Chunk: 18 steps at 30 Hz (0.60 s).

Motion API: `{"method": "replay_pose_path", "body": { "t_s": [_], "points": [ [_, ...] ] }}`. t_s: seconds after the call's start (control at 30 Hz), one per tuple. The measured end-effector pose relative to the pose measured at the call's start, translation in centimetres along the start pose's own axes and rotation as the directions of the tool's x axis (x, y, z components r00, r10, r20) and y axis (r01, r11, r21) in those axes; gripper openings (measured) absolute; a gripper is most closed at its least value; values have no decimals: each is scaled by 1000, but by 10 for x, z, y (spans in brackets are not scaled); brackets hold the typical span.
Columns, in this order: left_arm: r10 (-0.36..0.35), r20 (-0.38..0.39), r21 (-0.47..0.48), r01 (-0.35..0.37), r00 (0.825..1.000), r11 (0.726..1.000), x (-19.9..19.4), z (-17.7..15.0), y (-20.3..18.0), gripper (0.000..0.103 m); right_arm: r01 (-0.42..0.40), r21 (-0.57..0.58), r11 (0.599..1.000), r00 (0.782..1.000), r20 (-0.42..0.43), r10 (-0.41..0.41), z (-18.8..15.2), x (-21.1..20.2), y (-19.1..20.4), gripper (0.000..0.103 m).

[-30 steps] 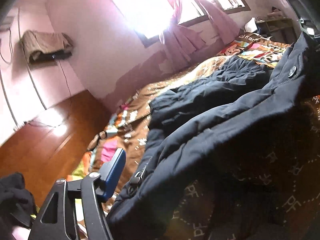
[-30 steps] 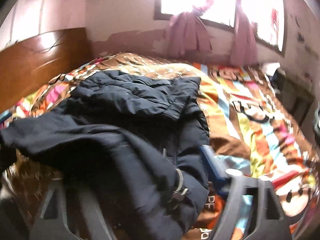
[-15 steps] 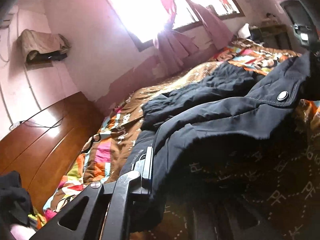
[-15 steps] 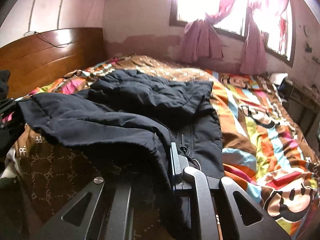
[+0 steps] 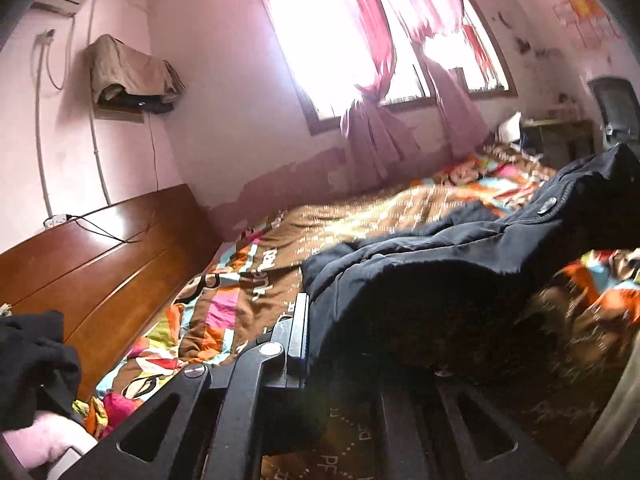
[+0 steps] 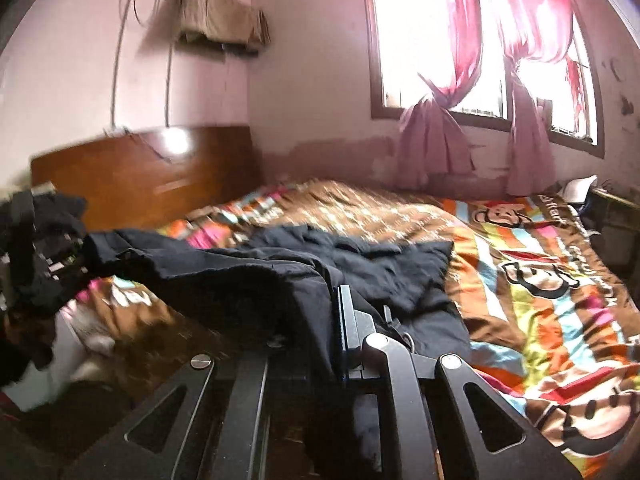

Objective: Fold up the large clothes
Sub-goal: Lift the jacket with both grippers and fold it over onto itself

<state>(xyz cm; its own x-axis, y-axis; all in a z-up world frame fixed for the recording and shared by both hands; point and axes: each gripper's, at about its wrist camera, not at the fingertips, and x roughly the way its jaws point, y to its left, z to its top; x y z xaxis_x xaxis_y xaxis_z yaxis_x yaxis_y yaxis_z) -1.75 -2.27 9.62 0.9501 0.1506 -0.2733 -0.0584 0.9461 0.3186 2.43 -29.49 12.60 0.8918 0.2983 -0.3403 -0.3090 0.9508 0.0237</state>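
Observation:
A large dark navy padded jacket (image 5: 440, 264) lies across the bed, its near edge lifted off the cover. My left gripper (image 5: 316, 336) is shut on one part of that edge; its left finger (image 5: 298, 332) shows, the other is under the cloth. My right gripper (image 6: 324, 320) is shut on the jacket (image 6: 360, 264) further along the same edge, with the brown patterned lining hanging below. The far part of the jacket rests on the bed.
The bed has a bright patchwork cartoon cover (image 6: 540, 280) and a wooden headboard (image 5: 92, 260). A heap of dark clothes (image 6: 36, 248) sits by the headboard. Pink curtains (image 6: 440, 80) hang at the window; a desk and chair (image 5: 612, 112) stand at the far right.
Both grippers closed on the jacket's edge and have lifted and pulled it back toward me; the views have risen and levelled, and the jacket is stretched flatter across the bed.

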Motion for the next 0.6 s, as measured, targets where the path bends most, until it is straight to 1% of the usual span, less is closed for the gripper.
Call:
{"method": "replay_pose_path", "body": {
  "t_s": [0.13, 0.27, 0.37, 0.43, 0.5, 0.6],
  "points": [
    [-3, 67, 5, 3, 998, 1000, -26, 8, 5, 7, -15, -8, 1000, 998, 55, 16, 6, -31, 5, 8],
    [11, 102, -2, -10, 995, 1000, -48, 14, 13, 7, -86, 16, 996, 991, 106, 84, 11, -60, 7, 8],
    [16, 101, 6, -16, 995, 1000, -62, 18, 17, 7, -130, 27, 991, 984, 129, 126, 13, -74, 10, 8],
    [10, 98, 7, -11, 995, 1000, -67, 22, 21, 7, -167, 54, 985, 977, 146, 157, 10, -84, 10, 8],
    [4, 95, 3, -4, 995, 1000, -71, 27, 25, 7, -186, 71, 980, 972, 158, 173, 9, -89, 9, 8],
    [-8, 92, 9, 7, 996, 1000, -70, 33, 25, 7, -175, 66, 982, 974, 159, 162, 7, -86, 8, 8]
  ]
}}
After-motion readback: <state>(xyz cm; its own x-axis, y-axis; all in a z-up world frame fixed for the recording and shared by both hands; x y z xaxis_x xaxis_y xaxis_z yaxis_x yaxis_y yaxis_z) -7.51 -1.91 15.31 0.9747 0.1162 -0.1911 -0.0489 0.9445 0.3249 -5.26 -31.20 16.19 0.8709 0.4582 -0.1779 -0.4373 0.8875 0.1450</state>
